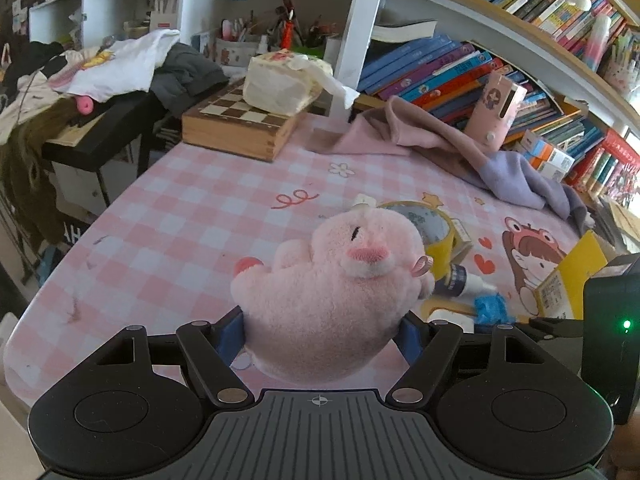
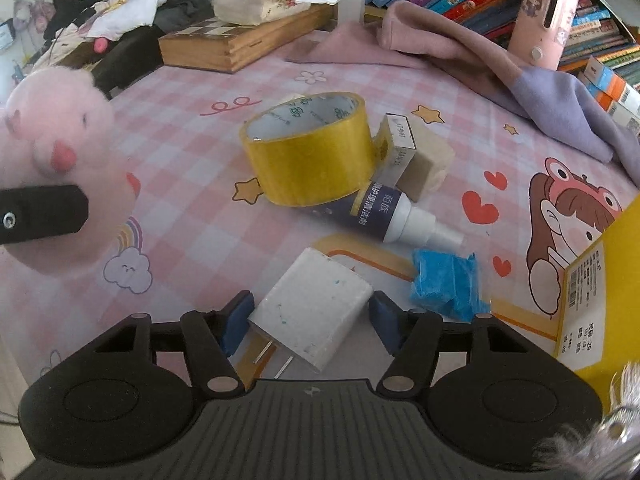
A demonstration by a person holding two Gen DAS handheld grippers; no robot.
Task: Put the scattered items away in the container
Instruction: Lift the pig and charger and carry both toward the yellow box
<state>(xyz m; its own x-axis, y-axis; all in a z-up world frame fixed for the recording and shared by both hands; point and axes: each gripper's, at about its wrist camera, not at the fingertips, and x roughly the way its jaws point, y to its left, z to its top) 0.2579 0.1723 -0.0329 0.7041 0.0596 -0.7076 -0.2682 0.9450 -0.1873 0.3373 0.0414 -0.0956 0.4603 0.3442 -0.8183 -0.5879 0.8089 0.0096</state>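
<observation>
Between our left gripper (image 1: pixel 323 334) jaws sits the fluffy pink plush pig (image 1: pixel 332 292), clamped and lifted. Our right gripper (image 2: pixel 311 322) jaws stand wide around the white plastic charger block (image 2: pixel 314 312), yellow cardboard container (image 2: pixel 600 292) to their right.

**Cluttered desk w/ shelving, lit by daylight**

A desk covered w/ a pink-and-white checked cartoon tablecloth (image 1: pixel 192 208) is seen ahead of the grippers. Far ahead, white shelf units (image 1: pixel 360 20) are fitted; stacked books (image 1: pixel 440 68) are packed in to the right. A wooden chessboard box (image 1: pixel 240 124) is set at the far edge, ahead-left. Beyond it, clothes (image 1: pixel 128 64) are heaped on black furniture (image 1: pixel 96 140). Bright light is admitted at the far right.
</observation>
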